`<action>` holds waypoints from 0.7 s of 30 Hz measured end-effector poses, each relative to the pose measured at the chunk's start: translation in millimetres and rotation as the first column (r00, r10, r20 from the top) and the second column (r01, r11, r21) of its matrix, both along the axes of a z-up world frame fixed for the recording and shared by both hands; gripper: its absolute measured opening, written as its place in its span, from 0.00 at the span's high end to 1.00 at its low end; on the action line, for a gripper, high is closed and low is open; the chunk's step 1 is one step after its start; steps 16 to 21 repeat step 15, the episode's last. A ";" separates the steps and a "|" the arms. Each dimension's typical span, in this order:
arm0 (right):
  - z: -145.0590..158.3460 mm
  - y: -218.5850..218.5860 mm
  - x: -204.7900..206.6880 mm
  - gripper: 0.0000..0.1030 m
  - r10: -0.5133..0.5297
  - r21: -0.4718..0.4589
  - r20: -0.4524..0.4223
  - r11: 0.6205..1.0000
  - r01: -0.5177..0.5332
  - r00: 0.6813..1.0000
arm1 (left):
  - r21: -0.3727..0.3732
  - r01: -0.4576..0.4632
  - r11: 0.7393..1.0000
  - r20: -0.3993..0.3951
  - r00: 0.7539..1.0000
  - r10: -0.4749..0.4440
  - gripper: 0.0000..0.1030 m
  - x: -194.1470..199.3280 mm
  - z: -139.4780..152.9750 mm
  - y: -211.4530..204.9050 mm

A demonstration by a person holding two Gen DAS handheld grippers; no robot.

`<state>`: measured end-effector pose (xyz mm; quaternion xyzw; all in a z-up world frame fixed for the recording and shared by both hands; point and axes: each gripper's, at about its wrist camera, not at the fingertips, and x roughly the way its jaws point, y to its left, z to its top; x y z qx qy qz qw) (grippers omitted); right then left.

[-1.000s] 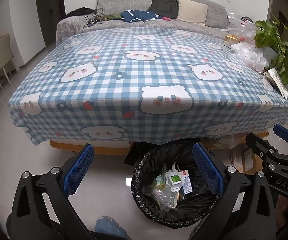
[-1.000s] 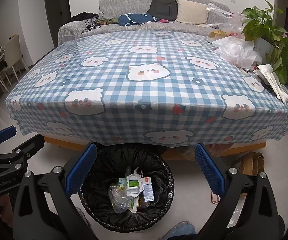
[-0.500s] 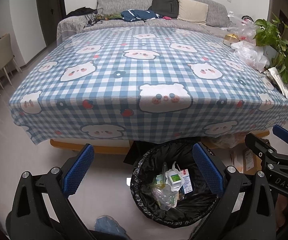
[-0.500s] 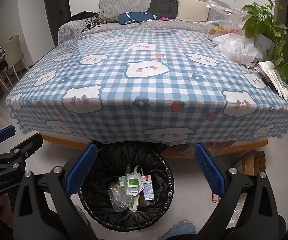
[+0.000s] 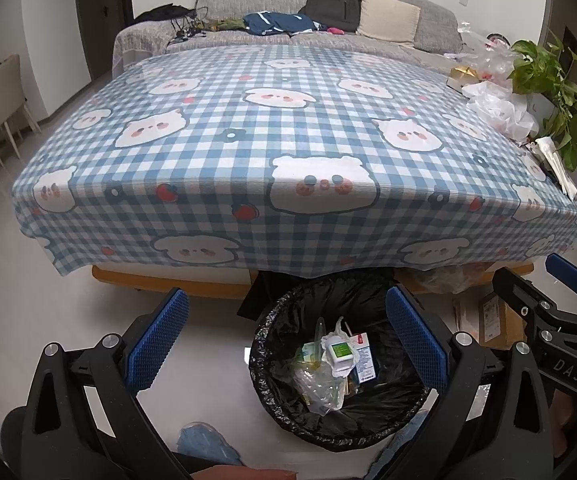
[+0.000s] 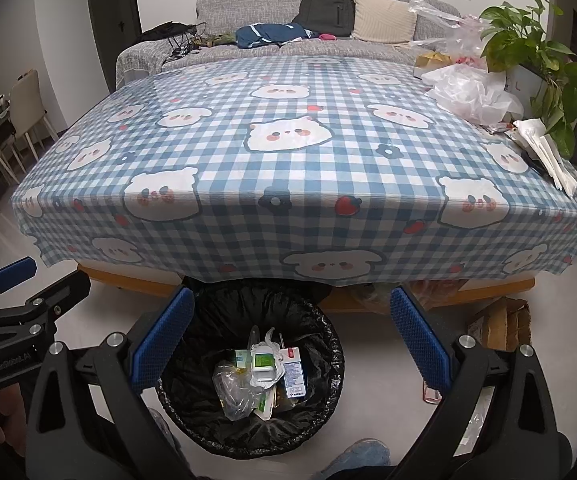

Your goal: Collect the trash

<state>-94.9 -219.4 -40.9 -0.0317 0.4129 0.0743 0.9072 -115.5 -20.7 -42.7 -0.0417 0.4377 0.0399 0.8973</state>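
A black-lined trash bin [image 5: 276,332] stands on the floor below the near edge of the table; it also shows in the right wrist view [image 6: 328,336]. Inside lie a white box with a green label [image 5: 341,354], a small carton [image 6: 293,374] and clear plastic wrap [image 6: 232,394]. My left gripper [image 5: 286,344] is open and empty, held above the bin. My right gripper [image 6: 292,342] is open and empty over the same bin. Each gripper shows at the edge of the other's view.
The table wears a blue checked cloth with cartoon faces [image 6: 288,168]. At its right side lie crumpled plastic bags [image 6: 468,98], white papers [image 6: 544,152] and a potted plant [image 6: 528,48]. A cardboard box [image 6: 500,324] sits on the floor right of the bin. A sofa [image 5: 328,12] stands behind.
Both grippers have drifted slightly, with the table sitting a little lower and nearer in view. Jaws stay open and the bin's contents are the same.
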 end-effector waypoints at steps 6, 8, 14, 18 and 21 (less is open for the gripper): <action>-0.3 0.7 -1.0 0.08 0.002 0.000 -0.001 1.000 -0.002 1.000 | 0.013 -0.006 1.000 0.015 1.000 0.006 0.06 -1.5 1.6 -2.3; -0.5 0.9 -1.2 0.08 0.003 -0.001 0.000 1.000 -0.003 1.000 | 0.007 -0.004 1.000 0.013 1.000 0.004 0.06 -1.0 1.4 -1.9; -1.0 1.6 -1.3 0.08 0.003 -0.003 -0.002 1.000 -0.003 1.000 | -0.002 -0.004 1.000 0.008 1.000 0.004 0.06 -1.0 0.5 -1.0; -1.1 1.6 -1.1 0.08 0.003 -0.004 -0.001 1.000 -0.003 1.000 | 0.000 -0.010 1.000 0.009 1.000 0.010 0.06 -1.2 0.4 -0.8; -1.1 1.6 -1.1 0.08 0.003 -0.004 -0.001 1.000 -0.003 1.000 | 0.000 -0.010 1.000 0.009 1.000 0.010 0.06 -1.2 0.4 -0.8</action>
